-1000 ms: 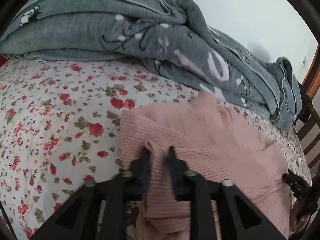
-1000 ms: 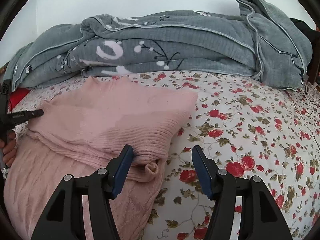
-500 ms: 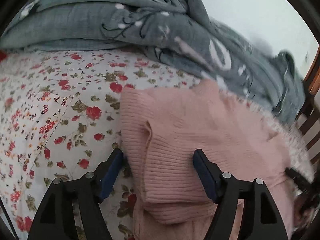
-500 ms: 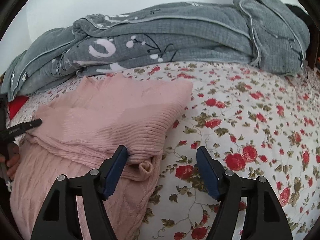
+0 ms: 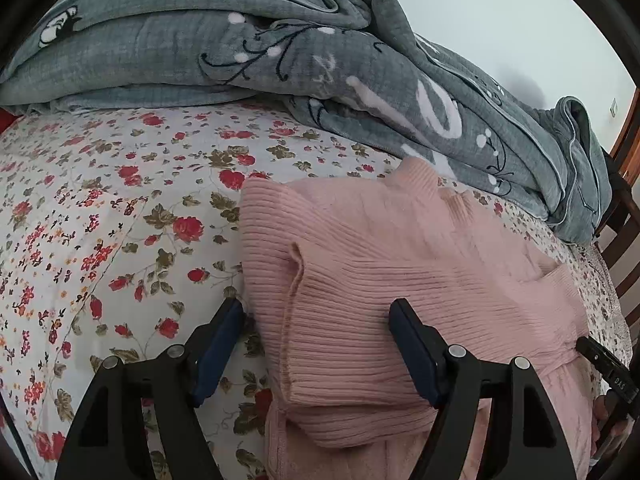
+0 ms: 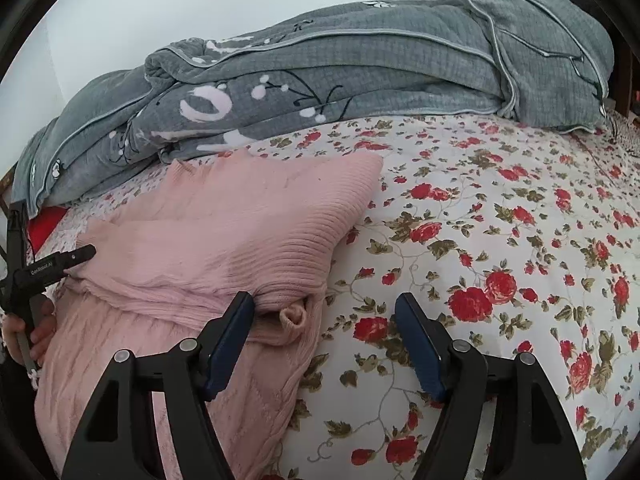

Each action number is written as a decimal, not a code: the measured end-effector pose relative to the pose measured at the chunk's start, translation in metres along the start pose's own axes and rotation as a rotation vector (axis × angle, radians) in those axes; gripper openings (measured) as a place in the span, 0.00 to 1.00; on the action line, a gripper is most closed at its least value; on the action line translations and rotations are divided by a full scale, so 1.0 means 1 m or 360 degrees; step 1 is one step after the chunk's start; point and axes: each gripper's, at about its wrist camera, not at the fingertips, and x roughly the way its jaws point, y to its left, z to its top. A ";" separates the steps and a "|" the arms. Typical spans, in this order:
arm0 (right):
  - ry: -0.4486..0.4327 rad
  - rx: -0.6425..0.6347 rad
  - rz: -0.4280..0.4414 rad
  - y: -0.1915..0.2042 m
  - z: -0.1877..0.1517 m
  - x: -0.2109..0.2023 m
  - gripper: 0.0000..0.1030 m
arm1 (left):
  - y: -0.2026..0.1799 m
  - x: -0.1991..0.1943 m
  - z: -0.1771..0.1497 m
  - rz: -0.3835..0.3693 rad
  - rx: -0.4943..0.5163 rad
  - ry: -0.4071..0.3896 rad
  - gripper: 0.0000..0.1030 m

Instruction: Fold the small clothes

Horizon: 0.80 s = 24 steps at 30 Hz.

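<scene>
A pink ribbed knit sweater (image 5: 380, 272) lies partly folded on the floral bedsheet; it also shows in the right wrist view (image 6: 240, 236). My left gripper (image 5: 316, 328) is open, its jaws straddling the sweater's folded left edge, holding nothing. My right gripper (image 6: 324, 322) is open at the sweater's right edge, with a rolled cuff (image 6: 294, 316) between the fingers. The left gripper's tip (image 6: 60, 264) shows at the sweater's far left in the right wrist view. The right gripper's tip (image 5: 604, 368) shows at the lower right in the left wrist view.
A bunched grey quilt (image 5: 280, 48) lies along the back of the bed, also in the right wrist view (image 6: 340, 68). The floral sheet (image 5: 100, 208) spreads left of the sweater and right of it (image 6: 500, 240). A wooden bed frame (image 5: 624, 216) stands at the right edge.
My left gripper was shut on the sweater's edge one second ago; it has opened and let the fabric lie folded. The right gripper stayed open and shifted slightly.
</scene>
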 end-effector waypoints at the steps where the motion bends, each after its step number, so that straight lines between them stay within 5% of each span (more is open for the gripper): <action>1: -0.0002 0.0006 0.0004 -0.001 0.000 -0.001 0.64 | 0.000 0.000 0.000 -0.0002 -0.0002 -0.0001 0.72; 24: -0.0008 -0.0030 -0.0077 0.003 -0.001 -0.003 0.60 | 0.000 -0.004 0.001 -0.0014 -0.0016 -0.0008 0.72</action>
